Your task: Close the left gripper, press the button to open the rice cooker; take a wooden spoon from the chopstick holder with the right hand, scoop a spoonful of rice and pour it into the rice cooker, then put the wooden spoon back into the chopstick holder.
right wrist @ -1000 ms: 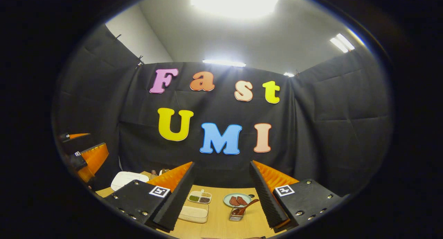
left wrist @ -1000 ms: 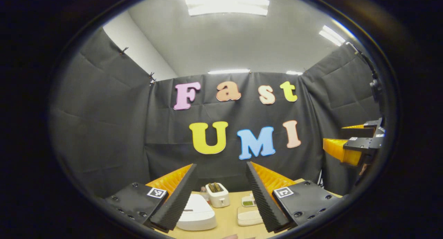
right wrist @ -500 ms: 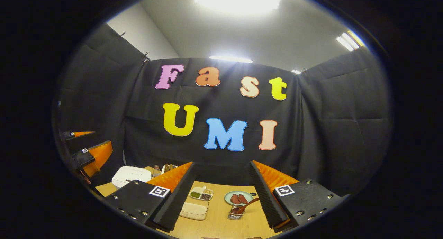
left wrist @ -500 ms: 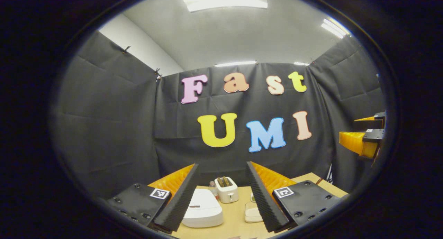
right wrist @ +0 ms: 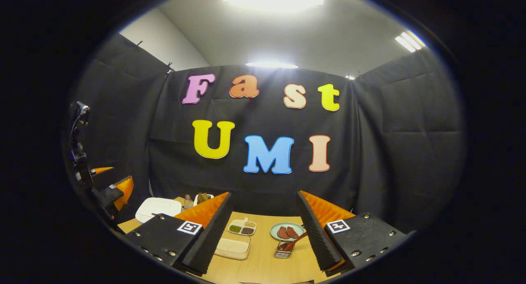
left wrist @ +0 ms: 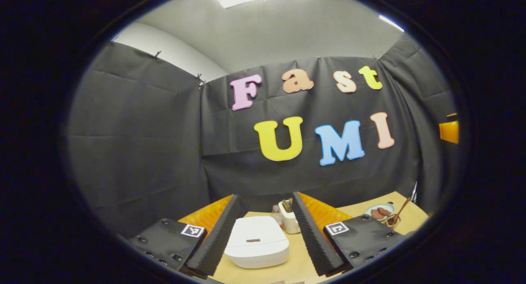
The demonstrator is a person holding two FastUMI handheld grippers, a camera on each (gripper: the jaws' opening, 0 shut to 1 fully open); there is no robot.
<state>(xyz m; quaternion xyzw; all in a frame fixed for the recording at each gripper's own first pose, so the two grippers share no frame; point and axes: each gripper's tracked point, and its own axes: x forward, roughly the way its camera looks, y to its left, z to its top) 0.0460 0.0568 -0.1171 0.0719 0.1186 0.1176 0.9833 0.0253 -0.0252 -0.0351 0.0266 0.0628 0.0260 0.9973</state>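
Rice cooker (left wrist: pixel 257 241), white, smooth and rounded with its lid down, sits at the table's (left wrist: pixel 296 267) near edge, framed between the ridged fingers of the left gripper (left wrist: pixel 263 234), which stands wide apart and holds nothing. Just behind it stand a small bottle and a white toaster (left wrist: pixel 289 218). Right gripper (right wrist: pixel 263 234) (likewise spread, empty) looks over a flat cream box (right wrist: pixel 233 248), a divided dish (right wrist: pixel 242 227), a plate of brown slices (right wrist: pixel 287 231), and the wire chopstick holder (right wrist: pixel 282 251) with the wooden spoon (right wrist: pixel 292 243) leaning in it.
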